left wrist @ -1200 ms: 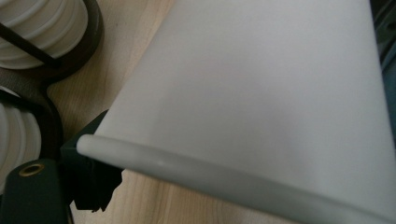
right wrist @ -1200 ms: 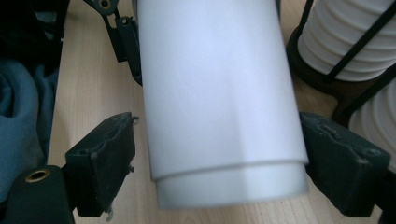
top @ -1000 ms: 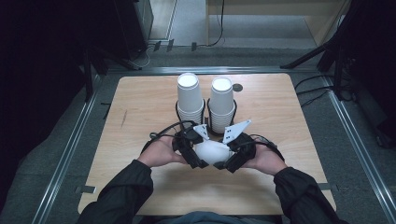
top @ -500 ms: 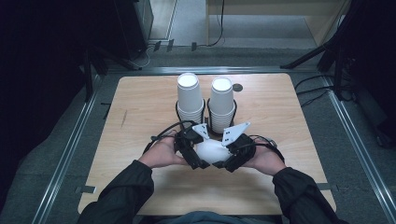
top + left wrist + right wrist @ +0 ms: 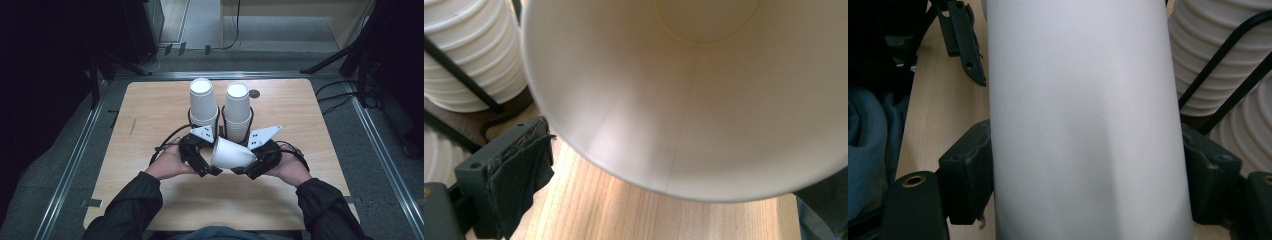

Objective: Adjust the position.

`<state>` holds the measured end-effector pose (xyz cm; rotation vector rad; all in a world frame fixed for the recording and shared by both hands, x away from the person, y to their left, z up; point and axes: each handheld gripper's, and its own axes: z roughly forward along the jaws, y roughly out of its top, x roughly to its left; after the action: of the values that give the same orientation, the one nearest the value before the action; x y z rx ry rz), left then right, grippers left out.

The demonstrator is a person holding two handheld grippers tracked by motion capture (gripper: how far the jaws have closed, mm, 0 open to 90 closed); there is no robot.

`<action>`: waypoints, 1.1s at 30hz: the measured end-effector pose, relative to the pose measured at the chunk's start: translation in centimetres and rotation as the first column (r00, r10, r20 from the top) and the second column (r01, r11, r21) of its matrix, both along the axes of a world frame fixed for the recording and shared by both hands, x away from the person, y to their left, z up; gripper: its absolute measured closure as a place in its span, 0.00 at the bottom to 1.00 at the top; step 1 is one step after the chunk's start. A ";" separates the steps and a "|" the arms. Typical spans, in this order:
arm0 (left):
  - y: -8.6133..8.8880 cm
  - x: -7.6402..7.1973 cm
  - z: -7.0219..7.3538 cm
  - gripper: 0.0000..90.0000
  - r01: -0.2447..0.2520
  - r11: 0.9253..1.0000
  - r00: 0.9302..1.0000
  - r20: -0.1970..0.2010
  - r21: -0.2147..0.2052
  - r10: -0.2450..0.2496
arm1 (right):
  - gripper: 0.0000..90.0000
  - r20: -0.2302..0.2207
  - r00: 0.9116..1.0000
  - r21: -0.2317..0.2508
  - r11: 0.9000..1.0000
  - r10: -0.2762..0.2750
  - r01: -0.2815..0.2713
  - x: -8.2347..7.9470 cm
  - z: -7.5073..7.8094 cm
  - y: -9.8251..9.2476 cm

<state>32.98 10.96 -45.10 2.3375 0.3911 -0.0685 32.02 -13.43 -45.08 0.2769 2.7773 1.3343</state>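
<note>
A single white paper cup lies on its side above the wooden table, between the two hands. My right gripper is shut on its outer wall; in the right gripper view the cup stands between both black jaws of this gripper. My left gripper faces the cup's mouth. The left gripper view looks straight into the cup, with the jaws of that gripper spread wide at either side of the rim, one padded finger just below it.
Two tall stacks of white cups stand in black wire holders just beyond the grippers, the left stack and the right stack. A small dark disc lies behind them. Metal rails frame the table; bare wood lies to both sides.
The cup and both grippers have risen and shifted very slightly toward the stacks. The hold on the cup looks the same.
</note>
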 end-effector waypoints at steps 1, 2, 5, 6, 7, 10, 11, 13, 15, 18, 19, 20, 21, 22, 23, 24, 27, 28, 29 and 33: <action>0.4 0.0 0.0 0.00 -0.014 0.999 1.000 -0.015 -0.031 0.013 | 0.25 0.002 1.000 0.018 1.000 0.002 -0.002 0.0 0.2 -0.1; 0.4 0.0 0.0 0.00 -0.014 0.999 1.000 -0.015 -0.031 0.013 | 0.25 0.002 1.000 0.018 1.000 0.002 -0.002 0.0 0.2 -0.1; 1.0 -0.1 0.1 0.00 -0.036 0.997 0.999 -0.023 -0.068 0.034 | 0.25 0.008 1.000 0.040 0.999 -0.001 0.001 -0.1 0.5 -0.4; 1.0 -0.1 0.1 0.00 -0.036 0.997 0.999 -0.023 -0.068 0.034 | 0.25 0.008 1.000 0.040 0.999 -0.001 0.001 -0.1 0.5 -0.4; 1.2 -0.1 0.1 0.00 -0.039 0.997 0.999 -0.020 -0.072 0.038 | 0.25 0.008 1.000 0.045 0.999 -0.002 0.001 -0.1 0.6 -0.5; 1.5 -0.2 0.1 0.00 -0.053 0.993 0.998 -0.041 -0.108 0.049 | 0.24 0.014 1.000 0.062 0.998 -0.006 0.005 -0.2 0.8 -0.9; 1.5 -0.2 0.1 0.00 -0.057 0.991 0.998 -0.047 -0.119 0.051 | 0.24 0.017 1.000 0.070 0.998 -0.005 0.004 -0.3 0.8 -1.0; 1.4 -0.2 0.2 0.00 -0.058 0.988 0.997 -0.060 -0.142 0.049 | 0.24 0.020 1.000 0.081 0.997 -0.006 0.004 -0.3 0.9 -1.1; 1.1 -0.4 0.3 0.00 -0.058 0.987 0.997 -0.061 -0.151 0.049 | 0.24 0.016 1.000 0.098 0.995 -0.003 0.002 -0.3 1.0 -1.1; 0.7 -0.5 0.5 0.00 -0.053 0.983 0.997 -0.072 -0.176 0.041 | 0.24 0.017 1.000 0.103 0.995 0.003 -0.005 -0.5 1.0 -1.0; 0.6 -0.5 0.5 0.00 -0.052 0.981 0.996 -0.076 -0.186 0.038 | 0.24 0.017 1.000 0.097 0.995 0.006 -0.008 -0.5 0.9 -0.9; 0.5 -0.5 0.5 0.00 -0.053 0.980 0.996 -0.080 -0.192 0.038 | 0.24 0.017 1.000 0.097 0.995 0.011 -0.013 -0.5 0.8 -0.8; 0.3 -0.5 0.5 0.00 -0.052 0.977 0.995 -0.097 -0.207 0.032 | 0.24 0.016 1.000 0.096 0.995 0.017 -0.019 -0.5 0.7 -0.5; 0.3 -0.5 0.5 0.00 -0.052 0.977 0.995 -0.097 -0.207 0.032 | 0.24 0.016 1.000 0.096 0.995 0.017 -0.019 -0.5 0.7 -0.5; 0.1 -0.5 0.5 0.00 -0.053 0.976 0.994 -0.105 -0.209 0.031 | 0.24 0.013 1.000 0.091 0.995 0.028 -0.029 -0.6 0.5 -0.1; 0.0 -0.4 0.4 0.00 -0.050 0.977 0.994 -0.101 -0.206 0.030 | 0.24 0.012 0.999 0.088 0.996 0.030 -0.031 -0.6 0.5 0.1; -0.1 -0.5 0.4 0.00 -0.046 0.978 0.994 -0.102 -0.204 0.026 | 0.24 0.017 0.999 0.082 0.996 0.044 -0.045 -0.7 0.3 0.6; -0.1 -0.5 0.4 0.01 -0.046 0.978 0.994 -0.102 -0.204 0.026 | 0.24 0.017 0.999 0.082 0.996 0.044 -0.045 -0.7 0.3 0.6; 0.0 -0.5 0.4 0.05 -0.036 0.976 0.995 -0.104 -0.216 0.014 | 0.24 0.015 0.999 0.078 0.996 0.043 -0.044 -0.7 0.3 0.8; 0.2 -0.5 0.5 0.08 -0.016 0.979 0.995 -0.100 -0.205 -0.005 | 0.25 0.019 0.999 0.066 0.997 0.050 -0.052 -0.8 0.1 0.9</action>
<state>32.45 11.16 -44.62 2.1339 0.4191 -0.2138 31.26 -12.56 -44.98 0.1975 2.7476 1.4350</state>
